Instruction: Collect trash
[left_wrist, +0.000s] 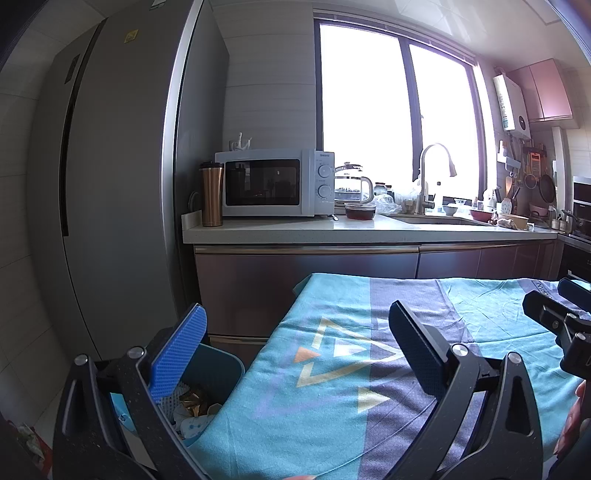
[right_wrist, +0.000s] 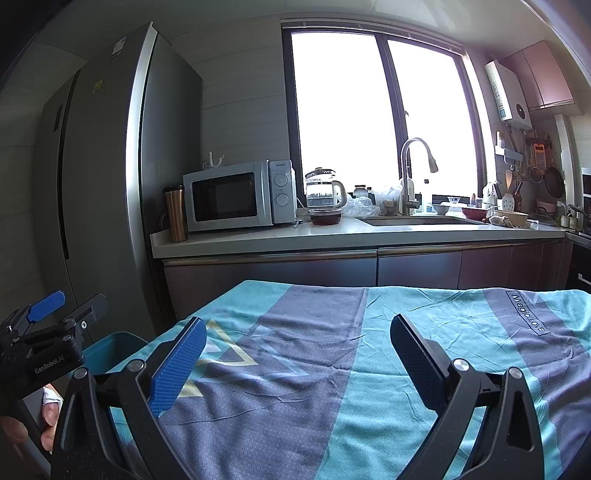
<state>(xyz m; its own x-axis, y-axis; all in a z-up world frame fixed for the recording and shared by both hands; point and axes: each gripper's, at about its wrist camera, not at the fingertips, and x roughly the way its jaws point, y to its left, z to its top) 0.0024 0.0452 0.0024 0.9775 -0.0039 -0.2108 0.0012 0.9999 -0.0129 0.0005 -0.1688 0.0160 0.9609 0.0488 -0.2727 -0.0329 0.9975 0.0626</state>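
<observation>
Tools spread open above cloth-covered worktop, trash in bin.
Bin (left_wrist: 216, 373), blue, stands at the left edge of the patterned cloth (left_wrist: 332, 387) and holds crumpled trash (left_wrist: 194, 406), gold and white pieces. Left tool (left_wrist: 295, 350) hovers over the cloth's left edge, fingers wide apart and empty, its left finger above the bin. Right tool (right_wrist: 297, 360) hangs over the cloth, right of the bin, fingers equally parted, nothing between them.
</observation>
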